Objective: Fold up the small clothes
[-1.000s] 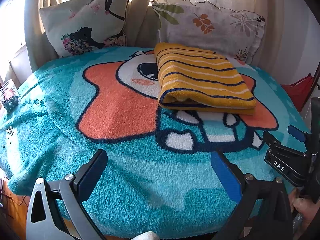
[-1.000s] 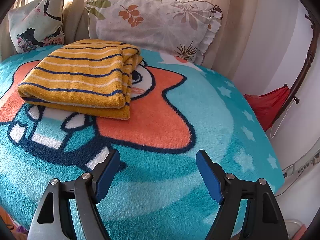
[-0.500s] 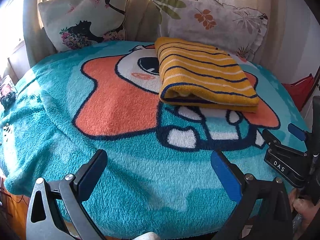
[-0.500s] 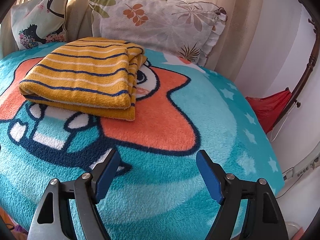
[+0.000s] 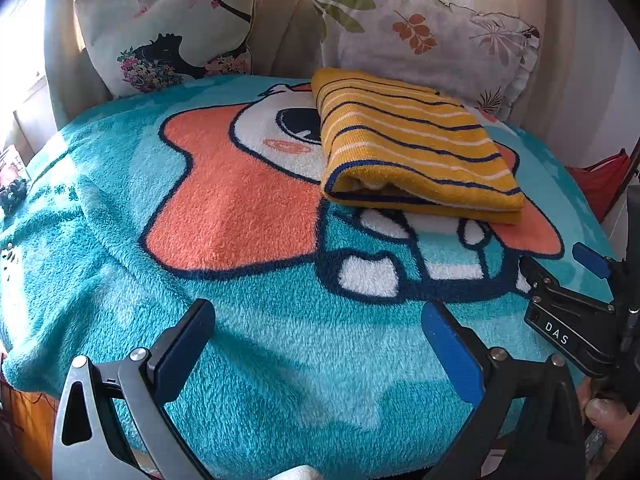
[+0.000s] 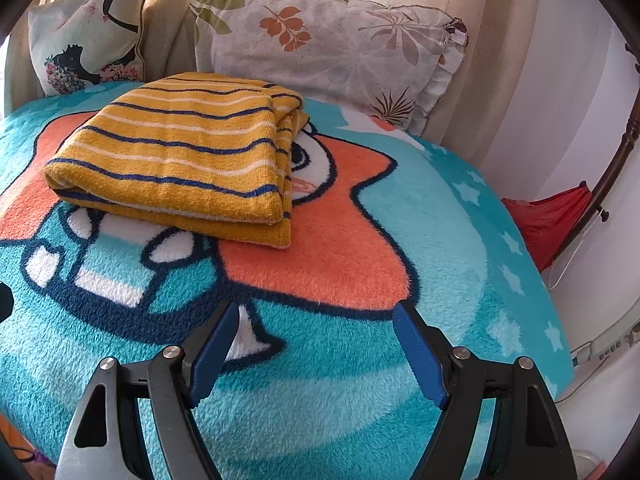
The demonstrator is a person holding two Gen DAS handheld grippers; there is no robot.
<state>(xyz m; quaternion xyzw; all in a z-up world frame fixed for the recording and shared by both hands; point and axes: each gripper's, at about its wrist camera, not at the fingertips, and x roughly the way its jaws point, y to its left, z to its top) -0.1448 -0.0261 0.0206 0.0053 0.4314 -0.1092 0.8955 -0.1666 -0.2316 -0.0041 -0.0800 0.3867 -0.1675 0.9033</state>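
Hovering near the bed's (image 6: pixel 460 240) edge, both hand-held grippers (image 5: pixel 316 344) (image 6: pixel 316 344) gape apart, empty; the striped garment (image 6: pixel 180 152) lies folded — probably fetch another.

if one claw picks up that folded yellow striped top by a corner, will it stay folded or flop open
The yellow striped top would probably flop open: it is soft knit, folded in loose layers with a gap at the near fold. It likely feels light. Pushed, it would probably drag and bunch rather than slide, since the fleece blanket under it is fuzzy.

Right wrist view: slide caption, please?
Open right gripper above teal blanket; folded yellow striped garment lies ahead.
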